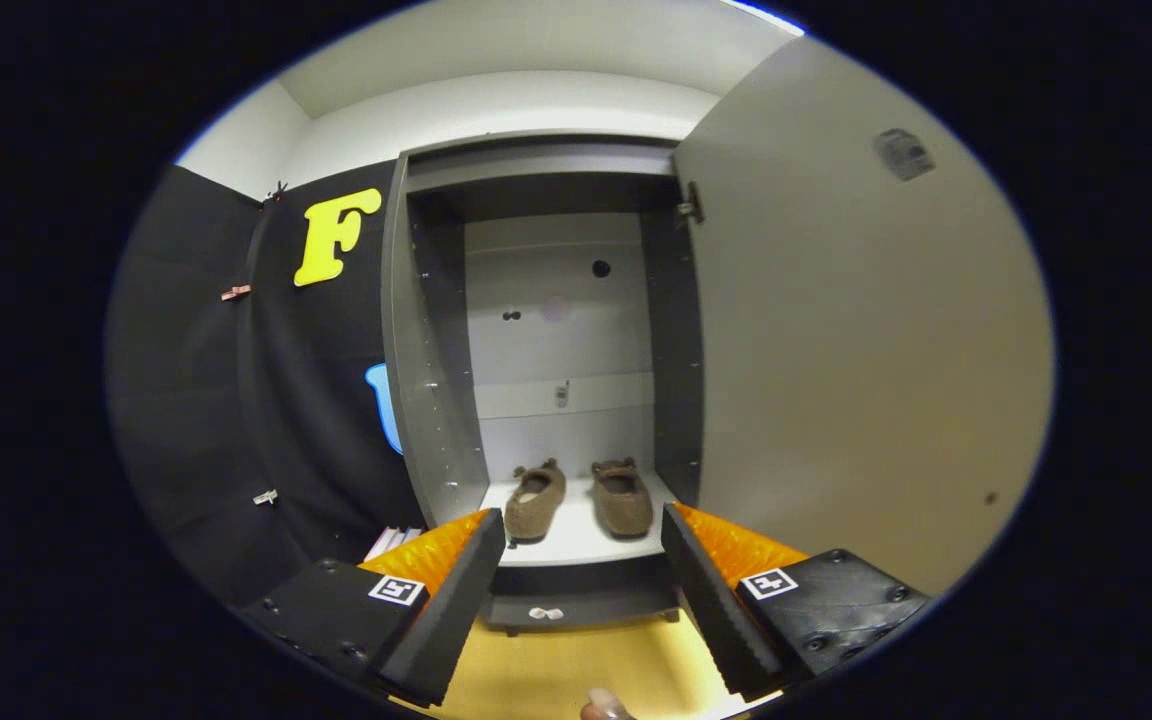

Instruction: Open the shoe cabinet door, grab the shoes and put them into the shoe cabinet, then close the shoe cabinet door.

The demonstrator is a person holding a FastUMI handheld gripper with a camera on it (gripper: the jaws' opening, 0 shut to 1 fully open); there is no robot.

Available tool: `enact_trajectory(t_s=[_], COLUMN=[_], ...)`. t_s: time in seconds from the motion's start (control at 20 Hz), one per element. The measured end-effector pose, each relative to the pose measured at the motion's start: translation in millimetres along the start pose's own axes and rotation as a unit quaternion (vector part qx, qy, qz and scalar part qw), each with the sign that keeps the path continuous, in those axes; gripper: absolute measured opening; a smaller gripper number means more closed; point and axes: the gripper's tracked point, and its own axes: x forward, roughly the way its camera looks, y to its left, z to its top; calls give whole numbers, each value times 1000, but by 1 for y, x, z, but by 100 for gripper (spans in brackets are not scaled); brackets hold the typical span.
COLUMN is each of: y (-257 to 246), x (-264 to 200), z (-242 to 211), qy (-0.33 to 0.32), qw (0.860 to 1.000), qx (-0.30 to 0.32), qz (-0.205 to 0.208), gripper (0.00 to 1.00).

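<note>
The grey shoe cabinet stands straight ahead with its door swung wide to the right. Two brown slipper-like shoes sit side by side on the white bottom shelf: the left shoe and the right shoe, toes pointing outward toward me. My gripper is open, with nothing between its fingers. The fingertips frame the front edge of the shelf, just short of the shoes.
The open door is a broad wall close on the right of my right finger. Black cloth wall hangs left of the cabinet. Yellow wooden floor lies below the fingers, and a fingertip of a hand shows at the bottom.
</note>
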Motion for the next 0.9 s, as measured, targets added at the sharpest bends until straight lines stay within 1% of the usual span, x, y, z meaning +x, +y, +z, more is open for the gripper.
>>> enact_trajectory(t_s=[0.2, 0.35, 0.5, 0.7, 0.8, 0.9], y=[-49, -97, -149, -219, -246, -264], x=[-70, -110, -138, -154, -149, -133], z=[20, 27, 33, 39, 34, 29], qy=[-25, -40, -48, -60, -50, -41], qw=[999, 998, 997, 995, 996, 997], qx=[24, 12, -5, -9, -9, -9], qz=[-29, -44, -64, -81, -75, -59], gripper=[99, 98, 98, 98, 98, 98])
